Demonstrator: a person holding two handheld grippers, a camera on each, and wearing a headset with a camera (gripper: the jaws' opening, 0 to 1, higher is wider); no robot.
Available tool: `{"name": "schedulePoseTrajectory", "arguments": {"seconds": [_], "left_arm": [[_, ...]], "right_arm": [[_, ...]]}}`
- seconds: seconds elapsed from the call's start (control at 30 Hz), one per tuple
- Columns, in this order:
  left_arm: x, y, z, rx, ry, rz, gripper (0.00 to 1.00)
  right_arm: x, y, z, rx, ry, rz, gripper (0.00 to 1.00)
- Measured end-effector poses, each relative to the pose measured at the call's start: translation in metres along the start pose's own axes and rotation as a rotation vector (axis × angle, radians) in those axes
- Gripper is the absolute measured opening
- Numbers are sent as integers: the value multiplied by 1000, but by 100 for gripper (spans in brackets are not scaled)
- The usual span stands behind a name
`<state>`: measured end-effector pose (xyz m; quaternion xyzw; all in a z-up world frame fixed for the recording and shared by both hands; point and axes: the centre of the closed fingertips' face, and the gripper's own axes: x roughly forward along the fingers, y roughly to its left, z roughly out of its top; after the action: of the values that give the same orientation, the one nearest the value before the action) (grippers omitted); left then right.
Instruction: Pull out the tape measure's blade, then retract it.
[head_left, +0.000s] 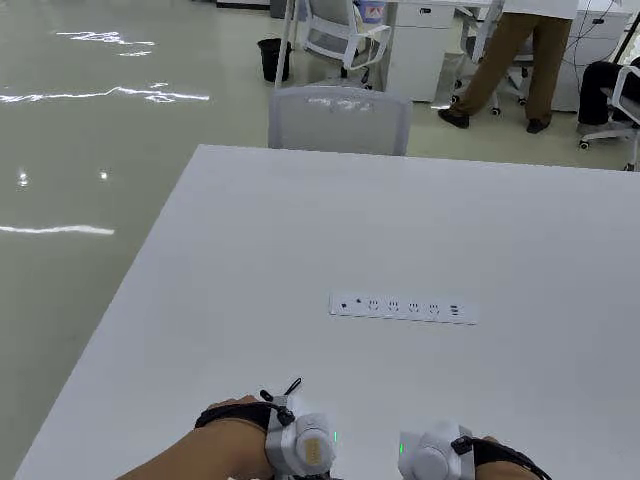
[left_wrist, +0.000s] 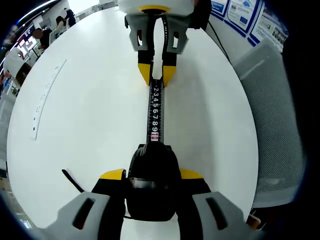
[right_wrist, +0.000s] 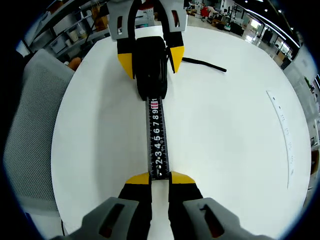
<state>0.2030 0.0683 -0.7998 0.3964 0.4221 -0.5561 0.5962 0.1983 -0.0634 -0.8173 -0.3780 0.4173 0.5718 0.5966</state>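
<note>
Yellow-tipped jaws face to face, low over the white table (right_wrist: 225, 130), blade (right_wrist: 157, 135) stretched between.
The left gripper (left_wrist: 152, 174) clamps the black tape measure case (left_wrist: 152, 197); the right gripper (right_wrist: 160, 178) pinches the blade's tip.

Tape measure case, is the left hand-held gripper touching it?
Touching. In the left gripper view the left hand-held gripper presses its yellow jaw tips against both sides of the black tape measure case, with no gap.

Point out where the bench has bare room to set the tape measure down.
Bare: the wide white table between the socket strip and the far chair, and both sides of the strip. Crowded: the near edge, where the left gripper clamps the case and the right gripper the blade.
</note>
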Motion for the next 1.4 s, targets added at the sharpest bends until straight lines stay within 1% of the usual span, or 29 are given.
{"name": "schedulePoseTrajectory", "arguments": {"seconds": [0.2,0.3,0.47,0.57,0.67,0.77,0.87,0.93,1.13,1.4], "left_arm": [[-4,-3,2,-1,1,1,34],[-3,-2,2,-2,0,1,34],[-3,-2,2,-7,-2,1,34],[-6,-4,4,-7,-2,2,34],[-6,-4,4,-7,-1,3,34],[-11,-6,6,-6,2,3,34],[-14,-8,8,-6,2,2,34],[-16,-9,10,-7,1,3,34],[-12,-7,8,-9,-3,3,34],[-7,-3,4,-4,-3,5,34]], "right_arm": [[-3,0,-4,0,0,1,10],[-5,1,-4,-1,6,2,10],[-7,-2,-10,-1,13,1,10],[-7,-3,-14,2,19,2,10],[-9,-2,-15,1,22,1,10],[-8,-3,-16,6,23,2,10],[-8,-3,-16,-13,30,3,10],[-10,-3,-17,-10,34,3,10],[-16,-1,-19,-6,39,2,10],[-19,-1,-27,-6,52,-1,10]]}}
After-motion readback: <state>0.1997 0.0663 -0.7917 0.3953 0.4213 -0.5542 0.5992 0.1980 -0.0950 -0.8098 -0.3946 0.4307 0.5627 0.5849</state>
